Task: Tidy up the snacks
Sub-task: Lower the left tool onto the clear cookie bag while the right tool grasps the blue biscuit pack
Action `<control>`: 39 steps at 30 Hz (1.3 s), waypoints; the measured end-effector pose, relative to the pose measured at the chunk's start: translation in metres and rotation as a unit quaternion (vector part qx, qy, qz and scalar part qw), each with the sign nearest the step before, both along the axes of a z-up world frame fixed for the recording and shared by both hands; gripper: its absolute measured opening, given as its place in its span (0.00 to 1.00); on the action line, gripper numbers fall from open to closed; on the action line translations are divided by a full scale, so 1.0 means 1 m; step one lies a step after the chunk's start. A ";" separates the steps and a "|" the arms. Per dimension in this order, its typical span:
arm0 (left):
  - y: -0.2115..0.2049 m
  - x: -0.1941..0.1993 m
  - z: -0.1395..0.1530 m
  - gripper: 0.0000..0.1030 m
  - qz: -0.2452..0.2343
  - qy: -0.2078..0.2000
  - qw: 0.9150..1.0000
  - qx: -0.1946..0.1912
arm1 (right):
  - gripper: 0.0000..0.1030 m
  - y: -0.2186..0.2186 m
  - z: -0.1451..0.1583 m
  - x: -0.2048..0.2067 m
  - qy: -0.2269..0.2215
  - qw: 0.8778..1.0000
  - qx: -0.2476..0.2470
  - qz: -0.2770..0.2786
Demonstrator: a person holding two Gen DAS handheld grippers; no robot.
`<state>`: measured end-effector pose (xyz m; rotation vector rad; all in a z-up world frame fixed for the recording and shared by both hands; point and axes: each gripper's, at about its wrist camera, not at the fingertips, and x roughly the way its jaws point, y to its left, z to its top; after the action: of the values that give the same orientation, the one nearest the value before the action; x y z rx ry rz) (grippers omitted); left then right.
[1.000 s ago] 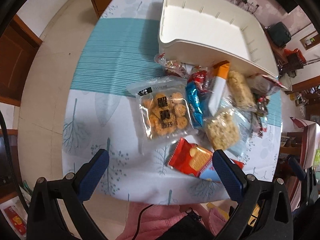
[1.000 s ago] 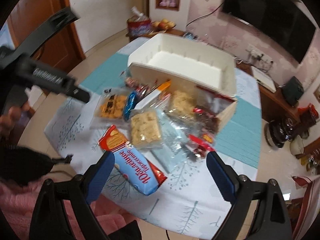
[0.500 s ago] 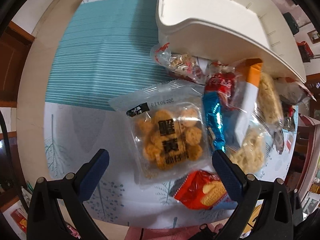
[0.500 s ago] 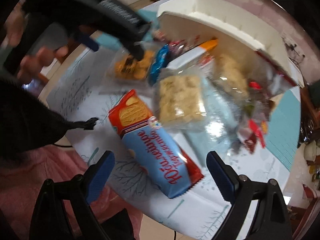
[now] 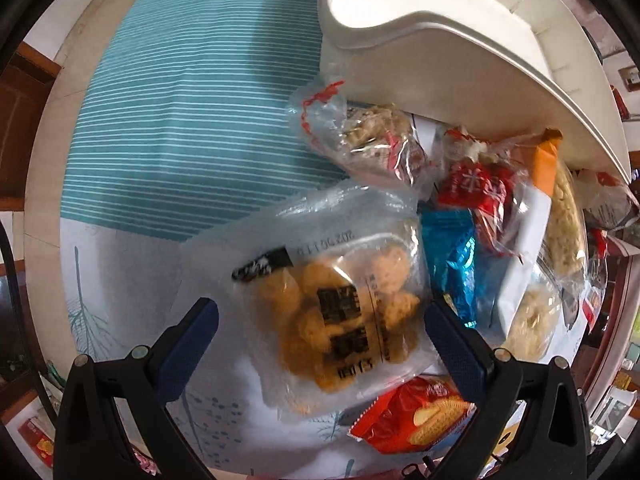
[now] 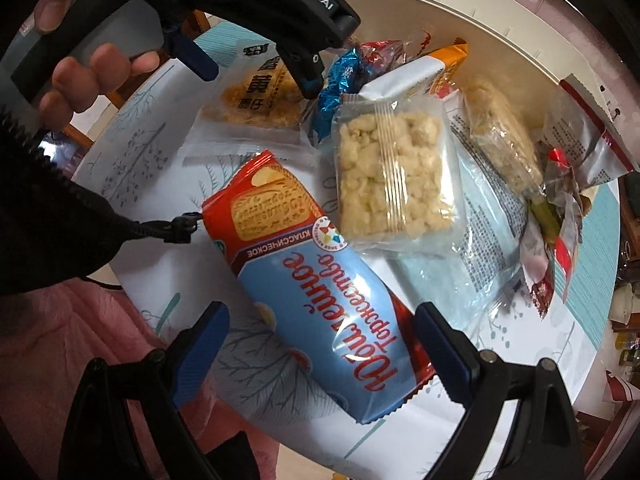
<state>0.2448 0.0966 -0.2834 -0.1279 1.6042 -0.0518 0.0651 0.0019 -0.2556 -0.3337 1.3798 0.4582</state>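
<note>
A pile of snack packs lies on the table in front of a white bin (image 5: 440, 32) tipped on its side. My left gripper (image 5: 320, 328) is open, its fingers straddling a clear bag of golden round cookies (image 5: 340, 312). That bag also shows in the right wrist view (image 6: 256, 96), under the left gripper (image 6: 260, 64). My right gripper (image 6: 320, 328) is open around a red and blue biscuit pack (image 6: 312, 292). A clear pack of puffed rice cake (image 6: 392, 176) lies just beyond it.
A blue foil pack (image 5: 452, 264), a red-wrapped pack (image 5: 476, 188), an orange and white pack (image 5: 532, 216) and more clear bags crowd against the bin's mouth. The teal striped cloth (image 5: 192, 112) lies to the left. The table edge (image 6: 360, 452) is close below my right gripper.
Both grippers have dropped closer to the table. The left now straddles the cookie bag; the right now straddles the biscuit pack. Both stay open.
</note>
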 end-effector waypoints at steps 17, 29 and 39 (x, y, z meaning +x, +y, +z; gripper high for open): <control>0.049 0.010 -0.032 0.96 0.037 0.028 0.996 -0.072 | 0.86 0.022 -0.036 0.019 0.016 1.000 -0.012 -0.012; 0.051 -0.005 -0.034 0.77 0.057 0.031 0.992 -0.105 | 0.77 0.017 -0.028 0.005 0.023 0.999 -0.021 -0.013; 0.034 0.006 -0.047 0.88 0.059 0.053 0.993 -0.088 | 0.76 0.014 -0.023 -0.008 0.032 0.999 -0.020 -0.002</control>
<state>0.2511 0.1308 -0.3301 -0.3669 1.6929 -0.0974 0.0570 0.0158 -0.2788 -0.3515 1.4535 0.4421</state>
